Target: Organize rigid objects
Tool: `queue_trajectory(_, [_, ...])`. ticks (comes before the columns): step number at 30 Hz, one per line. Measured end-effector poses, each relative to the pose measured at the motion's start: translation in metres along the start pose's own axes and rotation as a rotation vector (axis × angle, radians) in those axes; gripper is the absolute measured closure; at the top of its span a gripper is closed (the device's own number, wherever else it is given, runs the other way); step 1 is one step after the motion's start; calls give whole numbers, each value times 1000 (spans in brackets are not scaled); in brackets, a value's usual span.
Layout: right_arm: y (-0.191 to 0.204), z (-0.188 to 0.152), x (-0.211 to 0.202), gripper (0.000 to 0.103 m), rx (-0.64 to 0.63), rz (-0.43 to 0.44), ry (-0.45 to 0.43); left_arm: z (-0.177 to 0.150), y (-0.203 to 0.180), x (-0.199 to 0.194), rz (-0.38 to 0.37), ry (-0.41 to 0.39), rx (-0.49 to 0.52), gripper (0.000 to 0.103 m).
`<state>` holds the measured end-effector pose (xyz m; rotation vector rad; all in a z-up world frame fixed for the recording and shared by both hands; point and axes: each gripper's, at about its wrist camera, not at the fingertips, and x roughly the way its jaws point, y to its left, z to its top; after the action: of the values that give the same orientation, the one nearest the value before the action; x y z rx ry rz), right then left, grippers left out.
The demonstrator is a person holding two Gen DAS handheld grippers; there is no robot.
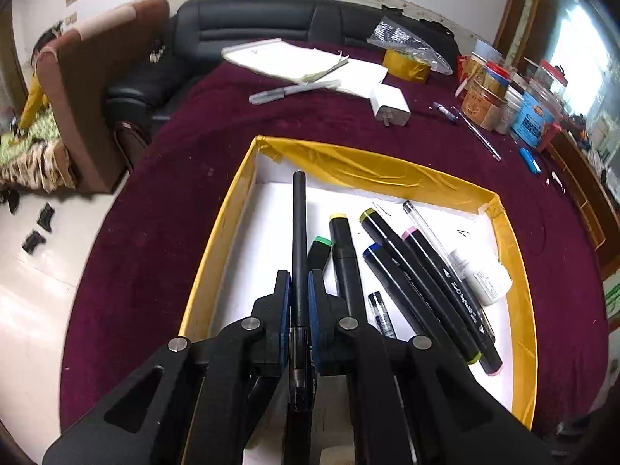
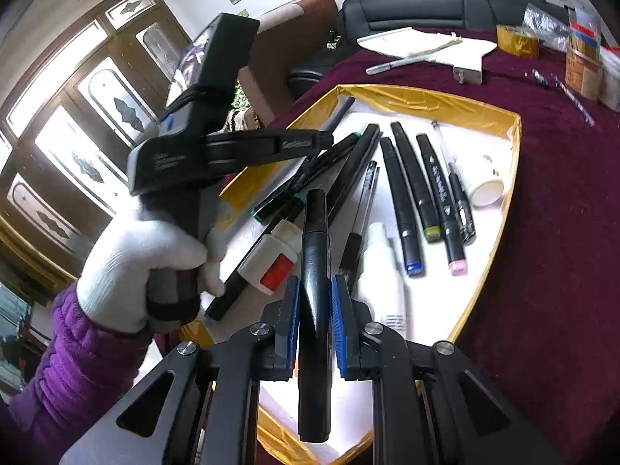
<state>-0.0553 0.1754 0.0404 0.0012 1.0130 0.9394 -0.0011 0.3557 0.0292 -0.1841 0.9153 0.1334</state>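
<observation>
A gold-rimmed box with a white floor sits on the dark red tablecloth. Several black markers with coloured caps lie side by side in it, beside a small white bottle. My left gripper is shut on a thin black pen that points forward over the box's left part. The right wrist view shows that left gripper in a white-gloved hand above the box's near left rim. My right gripper is shut on a thick black marker just above the box's near end.
A white and red correction tape and a white tube lie in the box's near end. Beyond the box are a silver pen, a white charger, papers, a gold tape roll and jars. A black sofa stands behind.
</observation>
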Motion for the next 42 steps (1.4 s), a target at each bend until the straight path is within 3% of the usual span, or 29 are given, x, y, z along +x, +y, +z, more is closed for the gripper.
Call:
queue_trajectory(2, [2, -1, 3, 88, 5, 6, 7, 1, 5, 3, -14, 10, -31, 94])
queue_trajectory(4, [3, -1, 4, 88, 2, -13, 3, 1, 11, 3, -39, 11, -71, 72])
queue_trajectory(6, [1, -1, 3, 88, 10, -18, 1, -1, 17, -6, -84, -18, -109, 57])
queue_trajectory(10, [-1, -2, 4, 88, 23, 2, 10, -7, 26, -37, -141, -103, -146, 55])
queue_trajectory(13, [6, -6, 7, 88, 6, 35, 31, -18, 30, -72, -152, -199, -150, 39])
queue_trajectory(19, [27, -16, 19, 88, -60, 83, 56, -45, 36, -118, -129, -337, -173, 35])
queue_trajectory(22, [38, -21, 22, 88, -123, 53, 66, -57, 32, -134, -104, -395, -177, 29])
queue_trajectory(24, [40, -27, 28, 86, -149, -16, 87, -64, 28, -143, -91, -428, -182, 25])
queue_trajectory(27, [31, -33, 26, 84, -124, -57, 75, -70, 18, -154, -64, -459, -174, 22])
queue_trajectory(31, [16, -35, -3, 80, -64, -8, 0, -77, -3, -169, -23, -508, -133, 22])
queue_trajectory(35, [-1, -40, -43, 71, -8, 1, -139, -84, -21, -187, 15, -575, -124, 21])
queue_trajectory(38, [-12, -49, -74, 69, 5, -67, -272, -96, -38, -217, 147, -672, -170, 12])
queue_trajectory(39, [-13, -52, -83, 67, -6, -103, -313, -102, -44, -227, 182, -707, -186, 0])
queue_trajectory(40, [-11, -57, -95, 63, -26, -167, -373, -111, -51, -240, 204, -765, -205, 0])
queue_trajectory(42, [-5, -72, -118, 26, -69, -312, -503, -123, -60, -254, 188, -847, -246, 0])
